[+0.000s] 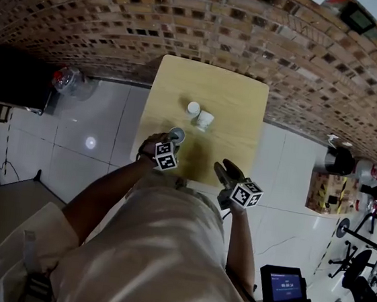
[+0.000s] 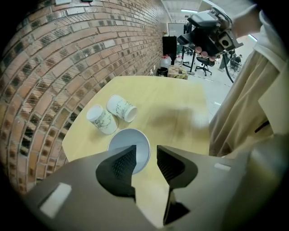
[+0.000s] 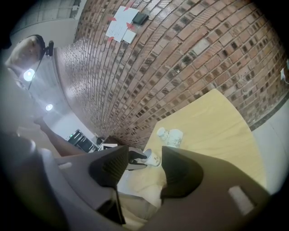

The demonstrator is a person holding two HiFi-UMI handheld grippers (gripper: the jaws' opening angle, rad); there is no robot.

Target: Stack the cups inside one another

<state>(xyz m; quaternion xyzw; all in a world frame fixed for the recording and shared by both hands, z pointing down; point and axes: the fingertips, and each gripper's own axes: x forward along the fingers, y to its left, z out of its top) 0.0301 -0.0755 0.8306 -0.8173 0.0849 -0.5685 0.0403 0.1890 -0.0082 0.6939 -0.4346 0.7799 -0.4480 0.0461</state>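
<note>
A white patterned cup [image 1: 176, 136] [image 2: 129, 148] stands upright near the wooden table's [image 1: 234, 105] front left edge. My left gripper [image 1: 170, 142] [image 2: 146, 164] points steeply down over it. Its jaws are apart, one inside the mouth and one outside, with the rim wall between them and neither pad pressing on it. Two more cups sit mid-table: one [image 1: 193, 107] [image 2: 102, 119] standing, one [image 1: 205, 120] [image 2: 123, 108] lying on its side beside it. My right gripper [image 1: 221, 169] [image 3: 144, 169] hovers open and empty off the table's front edge. It looks toward the cup [image 3: 152, 158] under the left gripper.
A brick wall [image 1: 210, 21] runs behind the table. Tiled floor [image 1: 103, 130] lies on both sides. A black cabinet [image 1: 17, 80] and a clear jug [image 1: 68, 79] stand at the left. A cardboard box [image 1: 324, 191] and office chairs [image 1: 359, 285] are at the right.
</note>
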